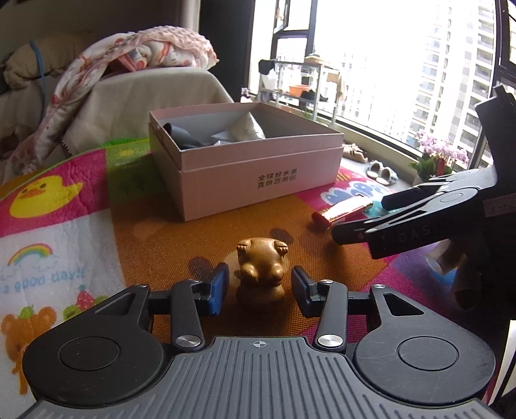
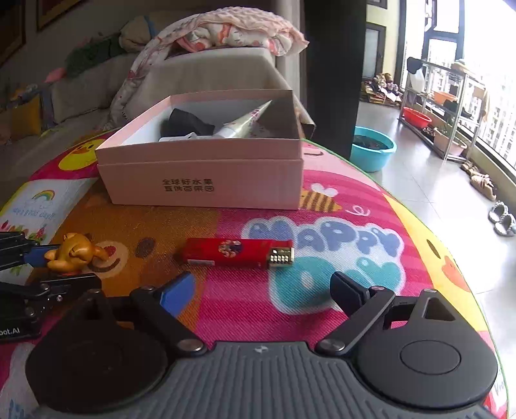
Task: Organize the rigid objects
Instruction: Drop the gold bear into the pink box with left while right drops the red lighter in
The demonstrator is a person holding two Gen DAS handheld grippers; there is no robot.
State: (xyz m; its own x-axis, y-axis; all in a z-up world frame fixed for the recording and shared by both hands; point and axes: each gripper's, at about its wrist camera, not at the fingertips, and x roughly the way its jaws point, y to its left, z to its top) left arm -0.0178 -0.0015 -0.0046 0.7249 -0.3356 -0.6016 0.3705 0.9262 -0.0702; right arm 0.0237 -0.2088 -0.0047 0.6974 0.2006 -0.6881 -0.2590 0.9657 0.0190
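Observation:
A small golden-brown animal figurine [image 1: 260, 274] stands upright on the colourful play mat [image 1: 161, 232]. It is between the blue pads of my left gripper [image 1: 260, 287], with a narrow gap on each side, so this gripper is open. A red lighter [image 2: 232, 253] with a metal top lies flat on the mat just ahead of my right gripper [image 2: 262, 290]. That gripper's fingers are spread wide and hold nothing. The left wrist view shows the right gripper [image 1: 359, 217] beside the lighter [image 1: 342, 208]. An open pink cardboard box [image 2: 206, 174] sits behind both objects.
The pink box [image 1: 258, 167] holds a dark item and a white tube. A sofa with a blanket [image 2: 225, 29] stands behind the mat. To the right are a blue basin [image 2: 371, 150], a shelf rack [image 2: 445, 106], slippers [image 2: 503, 219] and bare tiled floor.

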